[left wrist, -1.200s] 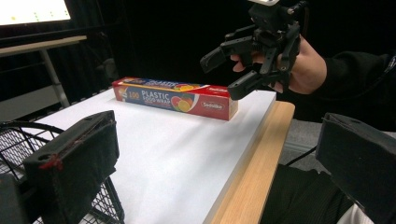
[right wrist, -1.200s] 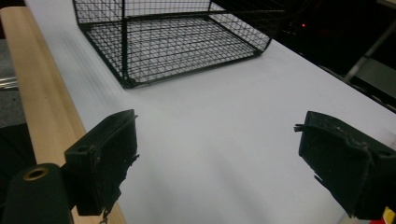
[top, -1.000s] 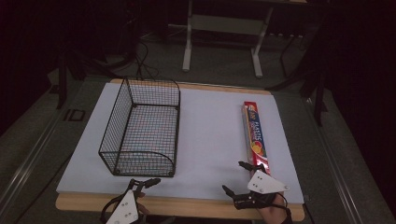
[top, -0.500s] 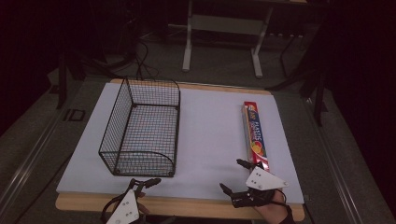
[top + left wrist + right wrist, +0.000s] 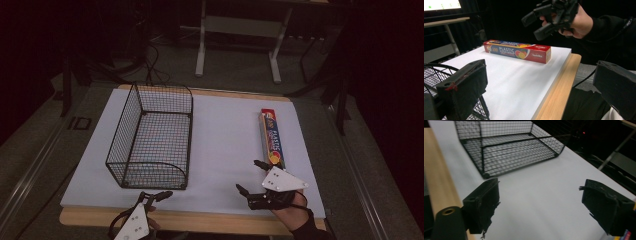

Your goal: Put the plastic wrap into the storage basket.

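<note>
Your right gripper (image 5: 249, 176) hovers with its jaws spread wide and empty over the white sheet (image 5: 225, 135) covering the wooden table (image 5: 200, 221), just short of the near end of the long red plastic-wrap box (image 5: 272, 138), which lies flat along the sheet's right side, untouched. Your left gripper (image 5: 154, 195) sits at the table's near edge, jaws likewise parted and holding nothing, close to the near corner of the empty black wire-mesh basket (image 5: 152, 135) standing upright on the sheet's left half, well apart from the box.
</note>
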Demonstrator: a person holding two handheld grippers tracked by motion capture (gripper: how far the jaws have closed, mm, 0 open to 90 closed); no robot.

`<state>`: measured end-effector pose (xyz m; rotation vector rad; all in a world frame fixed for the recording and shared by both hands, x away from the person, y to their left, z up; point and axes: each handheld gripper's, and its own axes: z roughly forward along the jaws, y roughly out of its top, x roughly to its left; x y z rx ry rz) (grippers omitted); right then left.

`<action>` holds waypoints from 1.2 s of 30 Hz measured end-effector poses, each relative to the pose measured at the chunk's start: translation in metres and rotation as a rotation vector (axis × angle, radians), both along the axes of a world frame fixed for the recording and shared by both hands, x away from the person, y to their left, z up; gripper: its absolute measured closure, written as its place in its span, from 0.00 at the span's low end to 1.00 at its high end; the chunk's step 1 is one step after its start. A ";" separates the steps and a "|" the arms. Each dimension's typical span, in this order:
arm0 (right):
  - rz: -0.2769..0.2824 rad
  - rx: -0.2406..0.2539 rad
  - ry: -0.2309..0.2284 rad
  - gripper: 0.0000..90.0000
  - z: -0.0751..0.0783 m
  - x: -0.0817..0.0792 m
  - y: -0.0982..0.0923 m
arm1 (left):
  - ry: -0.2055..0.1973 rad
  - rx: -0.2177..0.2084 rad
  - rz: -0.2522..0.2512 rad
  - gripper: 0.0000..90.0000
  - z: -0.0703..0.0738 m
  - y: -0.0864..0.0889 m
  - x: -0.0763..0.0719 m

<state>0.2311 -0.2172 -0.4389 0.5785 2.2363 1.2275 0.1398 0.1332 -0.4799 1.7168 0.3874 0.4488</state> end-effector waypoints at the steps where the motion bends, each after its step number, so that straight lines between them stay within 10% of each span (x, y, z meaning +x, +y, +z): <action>1: -0.008 -0.002 0.003 0.17 0.001 0.003 0.000 | -0.001 0.001 0.001 0.00 0.000 0.000 0.000; 17: -0.212 0.012 -0.013 0.19 0.022 0.051 -0.023 | 0.008 -0.013 0.003 0.00 0.000 0.001 0.000; 36: -0.433 0.020 0.112 0.23 0.014 0.102 -0.049 | 0.017 -0.012 0.006 0.00 0.000 0.001 0.001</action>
